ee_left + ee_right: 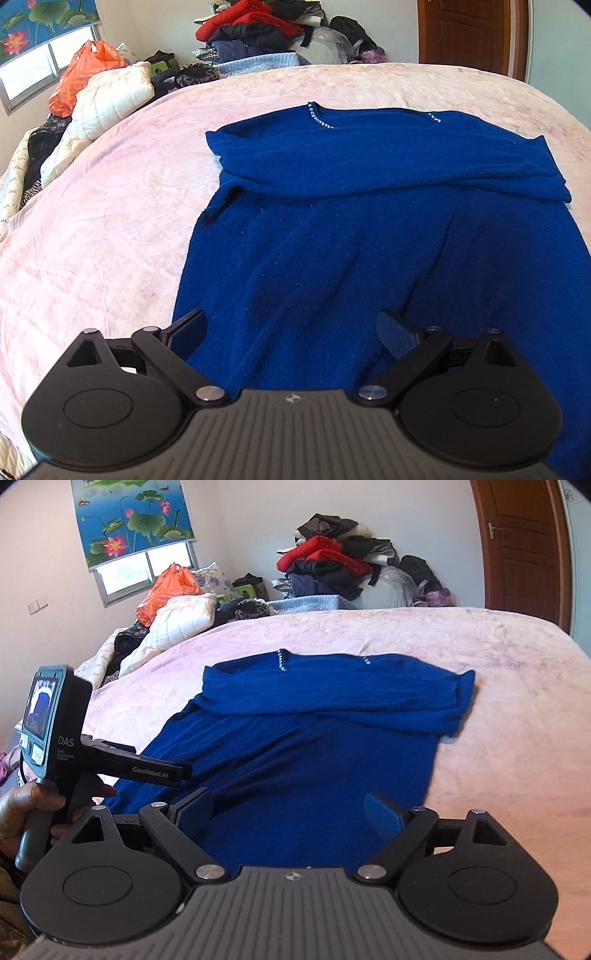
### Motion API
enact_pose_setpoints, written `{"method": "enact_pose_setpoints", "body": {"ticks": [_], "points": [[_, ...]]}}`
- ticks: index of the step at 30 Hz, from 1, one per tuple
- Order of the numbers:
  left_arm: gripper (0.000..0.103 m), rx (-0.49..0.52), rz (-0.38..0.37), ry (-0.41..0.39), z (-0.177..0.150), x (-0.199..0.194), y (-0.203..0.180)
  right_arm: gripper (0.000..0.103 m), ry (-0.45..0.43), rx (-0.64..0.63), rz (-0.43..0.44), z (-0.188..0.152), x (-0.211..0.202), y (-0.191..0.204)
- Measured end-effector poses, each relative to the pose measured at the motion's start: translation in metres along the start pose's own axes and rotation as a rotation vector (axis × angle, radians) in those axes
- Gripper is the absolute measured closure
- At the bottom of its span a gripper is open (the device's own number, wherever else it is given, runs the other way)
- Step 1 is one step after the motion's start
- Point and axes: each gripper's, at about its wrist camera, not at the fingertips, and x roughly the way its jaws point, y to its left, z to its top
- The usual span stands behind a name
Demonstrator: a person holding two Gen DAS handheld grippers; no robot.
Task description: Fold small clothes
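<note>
A dark blue knit sweater [351, 236] lies flat on the pink bedspread [92, 229], neckline with a beaded trim at the far end and both sleeves folded across the chest. My left gripper [291, 328] hovers over the near hem, open, nothing between its fingers. In the right wrist view the same sweater [295, 738] spreads ahead. My right gripper [288, 812] stands open above the hem's right part, holding nothing. The left gripper's body [110, 760] shows at the left of that view, held by a person's hand [22, 812].
White quilted bedding [110, 96] and an orange plastic bag [85, 74] lie at the bed's far left. A heap of clothes [266, 33] is stacked behind the bed. A brown door [524, 546] stands at the right. Bare bedspread [517, 716] surrounds the sweater.
</note>
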Motion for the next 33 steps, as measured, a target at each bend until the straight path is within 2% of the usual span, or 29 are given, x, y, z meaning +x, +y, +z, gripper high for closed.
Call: {"method": "enact_pose_setpoints", "body": {"ticks": [3,6,13,16,22,25,29,33], "points": [[0.004,0.002,-0.029,0.002,-0.005,-0.006,0.008,0.011,-0.002,0.010,0.009,0.002,-0.015,-0.007],[0.004,0.005,-0.050,-0.004,-0.014,-0.014,0.021,0.010,0.038,0.078,0.043,-0.004,-0.017,-0.019],[0.004,0.016,-0.117,0.011,-0.044,-0.030,0.071,0.013,0.163,0.172,0.092,-0.043,-0.010,-0.037],[0.004,0.010,-0.136,0.026,-0.057,-0.031,0.098,0.016,0.202,0.196,0.085,-0.058,-0.010,-0.040],[0.004,-0.104,-0.293,0.104,-0.076,-0.022,0.138,0.018,0.227,0.268,0.120,-0.076,-0.016,-0.051],[0.004,-0.133,-0.401,0.139,-0.083,-0.017,0.142,0.018,0.240,0.294,0.184,-0.078,-0.015,-0.050],[0.004,-0.081,-0.424,0.114,-0.087,-0.022,0.128,0.019,0.250,0.269,0.235,-0.079,-0.011,-0.039],[0.004,-0.032,-0.515,0.128,-0.093,-0.031,0.115,0.020,0.253,0.294,0.289,-0.079,-0.007,-0.034]]}}
